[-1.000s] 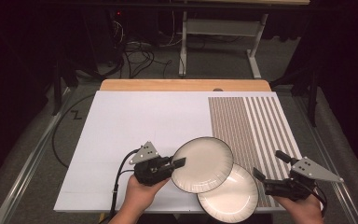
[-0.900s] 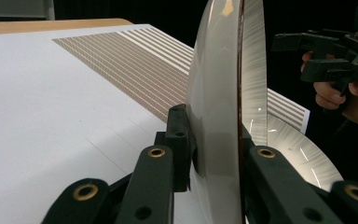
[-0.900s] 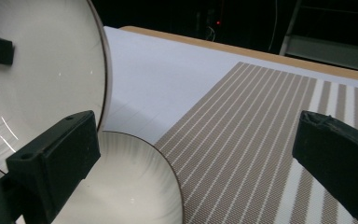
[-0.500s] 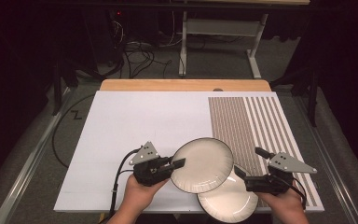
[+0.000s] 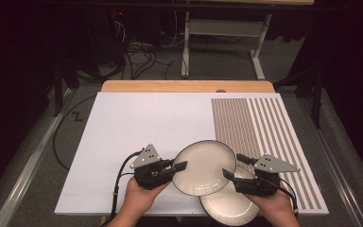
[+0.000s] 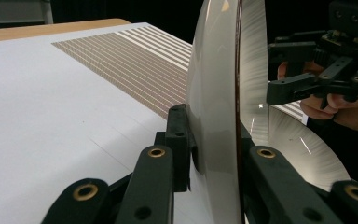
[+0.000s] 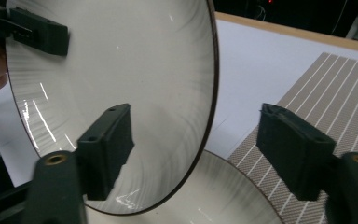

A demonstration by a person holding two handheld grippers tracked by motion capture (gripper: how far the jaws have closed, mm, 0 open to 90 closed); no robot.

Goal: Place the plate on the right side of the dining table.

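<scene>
White table (image 5: pixel 137 123) carries a lower plate (image 5: pixel 227 208) at 5 o'clock; left claw (image 5: pixel 180 166) clenches the raised plate (image 5: pixel 203 168), right claw (image 5: pixel 236 166) gapes released around its rim.

Upper plate (image 5: pixel 203 167): cream, dark brown rim. Lower plate (image 5: pixel 229 205): same cream, at table's near edge. Table (image 5: pixel 137 123): white sheet, tan-and-white striped patch (image 5: pixel 260 127) toward right edge, bare wood strip along far edge. Both grippers' jaws were black with brass-coloured rivets.
</scene>
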